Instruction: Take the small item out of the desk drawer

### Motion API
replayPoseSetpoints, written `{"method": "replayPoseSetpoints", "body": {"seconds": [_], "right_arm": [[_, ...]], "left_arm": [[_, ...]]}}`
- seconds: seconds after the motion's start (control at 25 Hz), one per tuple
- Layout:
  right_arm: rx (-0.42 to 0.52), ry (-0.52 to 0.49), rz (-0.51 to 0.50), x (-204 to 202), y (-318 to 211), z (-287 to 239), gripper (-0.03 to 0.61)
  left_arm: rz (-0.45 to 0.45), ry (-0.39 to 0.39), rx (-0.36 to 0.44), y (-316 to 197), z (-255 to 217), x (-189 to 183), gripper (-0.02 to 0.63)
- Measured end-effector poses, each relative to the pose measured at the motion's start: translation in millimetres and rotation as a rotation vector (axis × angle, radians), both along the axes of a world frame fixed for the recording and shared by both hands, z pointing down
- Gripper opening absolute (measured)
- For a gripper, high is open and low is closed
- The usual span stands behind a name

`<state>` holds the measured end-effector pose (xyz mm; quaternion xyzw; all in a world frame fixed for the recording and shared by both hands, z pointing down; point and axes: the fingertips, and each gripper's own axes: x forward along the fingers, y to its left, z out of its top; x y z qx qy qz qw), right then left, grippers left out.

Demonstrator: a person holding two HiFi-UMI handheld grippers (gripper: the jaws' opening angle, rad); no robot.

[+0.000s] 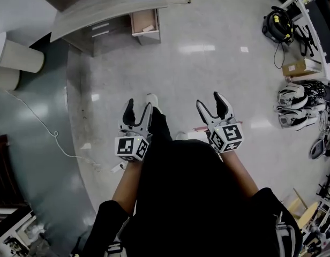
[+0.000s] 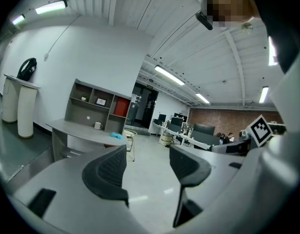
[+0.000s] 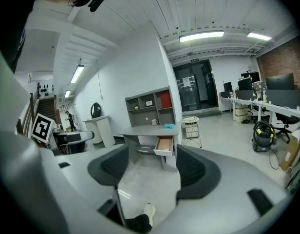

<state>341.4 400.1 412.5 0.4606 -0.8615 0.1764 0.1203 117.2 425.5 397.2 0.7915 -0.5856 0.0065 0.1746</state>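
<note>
- the desk (image 1: 109,7) stands well ahead, across a stretch of bare floor (image 1: 208,74); one drawer (image 1: 142,18) is pulled out from its front.
- a small pale item (image 1: 148,29) lies on the drawer's wooden bottom, near one end; from here it is too small to tell what it is.
- left gripper (image 1: 138,107): jaws wide apart, with nothing between them but the room beyond.
- right gripper (image 1: 209,101): jaws also spread wide and empty; its own view frames the open drawer between the two pads.
- both grippers are held out in front of the person's body, well apart from the desk, so the reach into the drawer has not yet begun.
- handling, as a guess: the item looks light and low, and may slide on the smooth drawer bottom. pinch it across its narrow sides from above, keeping the jaws clear of the drawer walls.
- whether it is soft or fragile cannot be told from this far.
</note>
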Motion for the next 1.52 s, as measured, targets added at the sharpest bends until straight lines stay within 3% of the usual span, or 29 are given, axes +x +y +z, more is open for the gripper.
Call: {"method": "replayPoseSetpoints", "body": {"seconds": [0.36,0.8,1.2,1.52], "right_arm": [[-0.048,0.060,-0.058,-76.9,-126.7,8.3,0.285],[-0.064,0.092,-0.089,-168.3,-250.3,-1.7,0.285],[-0.064,0.126,-0.115,-251.9,-324.3,-6.2,0.285],[-0.076,0.149,-0.151,-290.2,-339.8,-4.8,0.287]], "left_arm": [[-0.016,0.003,0.012,-136.7,4.7,-71.6,0.256],[-0.040,0.038,-0.008,-236.6,1.6,-161.0,0.256],[-0.004,0.079,-0.009,-314.1,3.2,-225.6,0.256],[-0.043,0.105,0.017,-331.5,5.9,-267.2,0.256]]}}
